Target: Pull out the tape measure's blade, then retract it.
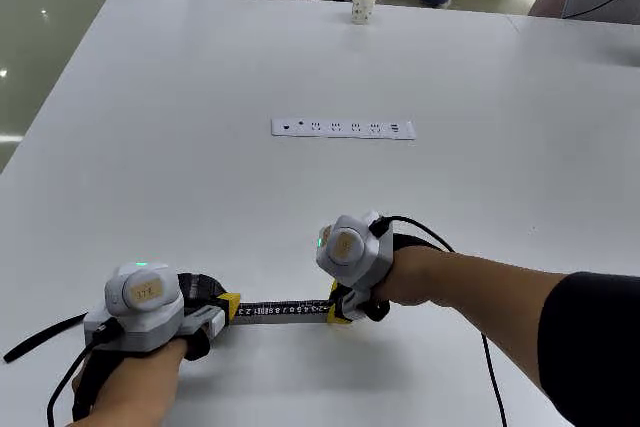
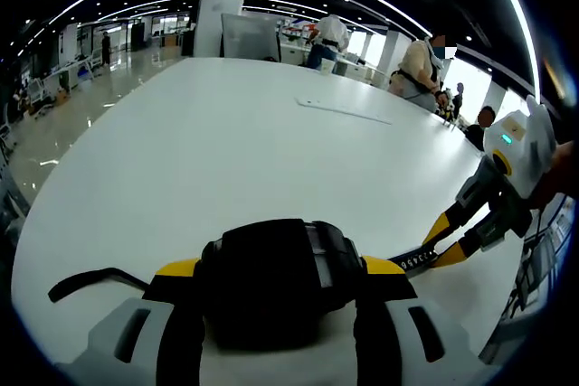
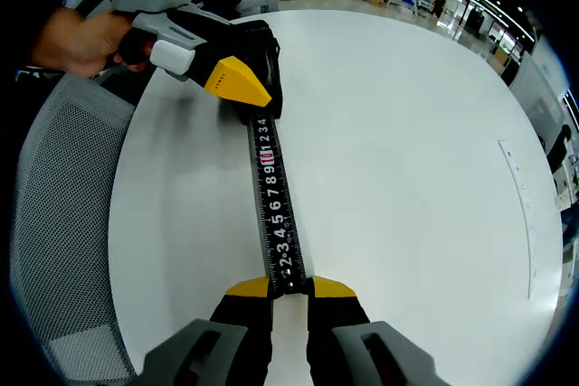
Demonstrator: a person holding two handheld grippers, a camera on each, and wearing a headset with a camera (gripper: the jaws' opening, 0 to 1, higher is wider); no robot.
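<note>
Pinched between right gripper (image 3: 289,289) fingers, blade (image 3: 274,205) is being held partly out, case (image 3: 260,50) clamped by left gripper (image 2: 282,268); retraction pending.

Tape measure case (image 2: 271,282) and blade (image 3: 274,214) look matt, table (image 1: 300,47) smooth.

The white counter (image 1: 180,167) carries a white power strip (image 1: 342,128) lying flat near its middle, a small paper cup (image 1: 364,4) upright by the far edge, and a black tape measure (image 1: 200,289) near the front, its strap (image 1: 35,340) trailing beside it.
</note>
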